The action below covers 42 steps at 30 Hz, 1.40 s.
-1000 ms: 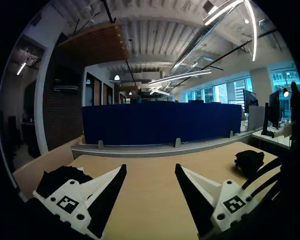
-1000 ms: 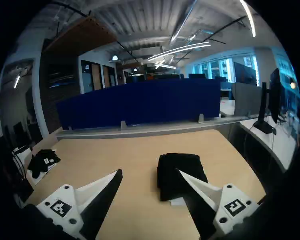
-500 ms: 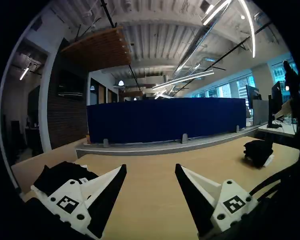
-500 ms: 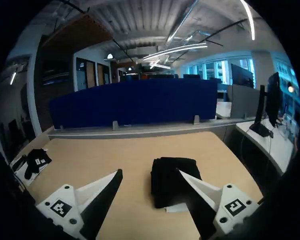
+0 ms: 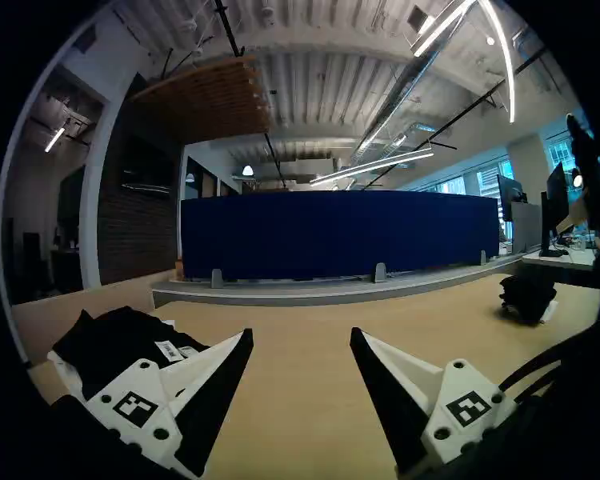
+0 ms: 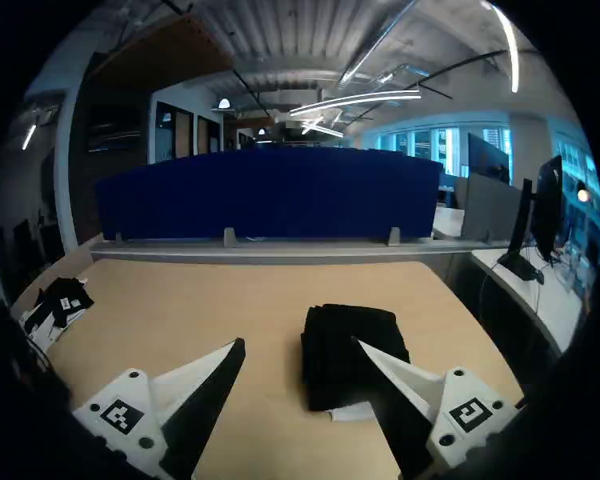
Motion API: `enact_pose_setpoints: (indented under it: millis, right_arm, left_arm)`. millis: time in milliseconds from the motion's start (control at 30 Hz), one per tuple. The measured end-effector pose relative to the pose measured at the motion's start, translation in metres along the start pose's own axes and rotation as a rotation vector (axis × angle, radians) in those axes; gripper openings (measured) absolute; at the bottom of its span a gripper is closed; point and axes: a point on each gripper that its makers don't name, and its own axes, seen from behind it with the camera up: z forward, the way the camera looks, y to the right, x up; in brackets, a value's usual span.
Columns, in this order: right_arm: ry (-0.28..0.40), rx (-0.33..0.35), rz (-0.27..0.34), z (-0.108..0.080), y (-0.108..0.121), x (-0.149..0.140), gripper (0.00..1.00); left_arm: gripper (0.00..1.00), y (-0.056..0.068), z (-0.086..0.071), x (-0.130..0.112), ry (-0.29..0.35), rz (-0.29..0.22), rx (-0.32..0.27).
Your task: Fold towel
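Left claw (image 5: 301, 331) released, empty, low over light wooden counter (image 5: 300, 392). Crumpled black towel with white tag (image 5: 116, 340) lies behind its left finger. Right claw (image 6: 298, 342) released, empty; folded black towel stack (image 6: 340, 344) on counter just ahead.

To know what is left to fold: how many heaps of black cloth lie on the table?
2. A folded stack lies just ahead of the right gripper; a loose heap lies beside the left gripper. Others may be hidden.
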Motion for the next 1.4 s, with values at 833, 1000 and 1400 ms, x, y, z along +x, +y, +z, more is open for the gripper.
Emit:
enact_pose_setpoints:
  millis: [833, 1000, 1400]
  right_arm:
    - [0.061, 0.019, 0.014, -0.004, 0.003, 0.022, 1.0]
    - [0.121, 0.014, 0.017, -0.013, 0.016, 0.041, 1.0]
    - [0.253, 0.001, 0.064, -0.021, 0.048, 0.027, 1.0]
  left_arm:
    - [0.9, -0.01, 0.002, -0.02, -0.018, -0.027, 0.018]
    - [0.99, -0.01, 0.002, -0.02, -0.019, -0.026, 0.018]
    - [0.99, -0.011, 0.002, -0.02, -0.019, -0.026, 0.018]
